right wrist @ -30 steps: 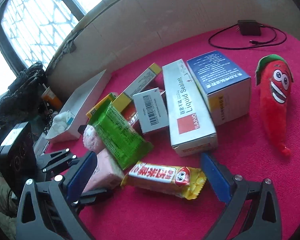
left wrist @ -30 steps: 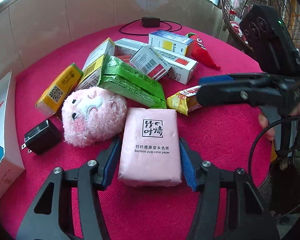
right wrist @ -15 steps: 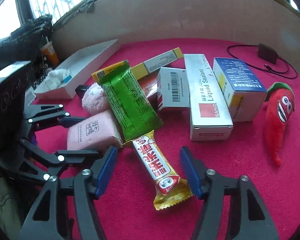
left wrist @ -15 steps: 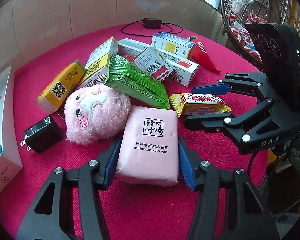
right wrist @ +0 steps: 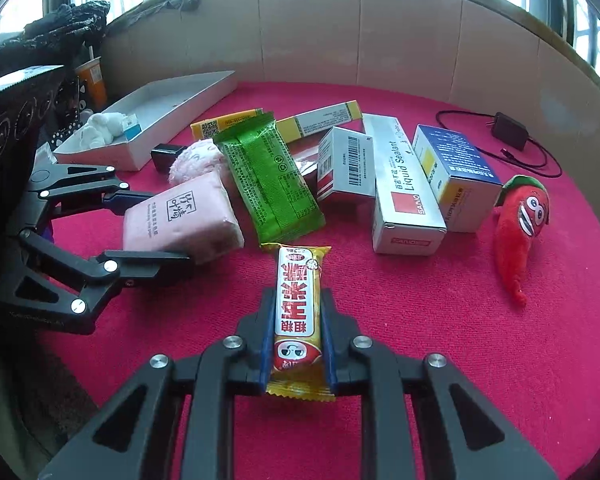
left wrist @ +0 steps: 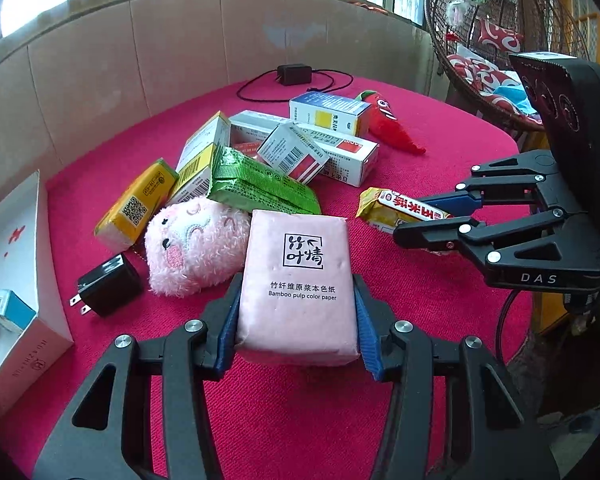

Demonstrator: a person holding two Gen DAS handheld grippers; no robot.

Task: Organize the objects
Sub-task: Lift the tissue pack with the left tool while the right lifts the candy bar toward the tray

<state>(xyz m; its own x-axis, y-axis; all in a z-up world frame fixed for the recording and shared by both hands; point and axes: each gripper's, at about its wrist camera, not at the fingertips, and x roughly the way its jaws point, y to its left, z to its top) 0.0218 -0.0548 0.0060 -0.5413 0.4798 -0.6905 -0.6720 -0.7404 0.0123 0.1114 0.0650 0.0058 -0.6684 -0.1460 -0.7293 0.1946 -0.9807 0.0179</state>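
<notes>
Early on: left gripper [left wrist: 296, 340] clamps the tissue pack [left wrist: 298, 280], right gripper [right wrist: 296, 344] has just closed on the snack bar [right wrist: 298, 300] (white tray [right wrist: 188, 92] holds 2 items; the pile remains)

Tabletop [left wrist: 440, 320] magenta-red. Tissue pack [left wrist: 298, 280] pale pink, black print. Snack bar [right wrist: 298, 312] yellow wrapper, white panel, red characters. Wafer pack [right wrist: 266, 184] bright green. Chili plush [right wrist: 518, 220] red, green cap.
</notes>
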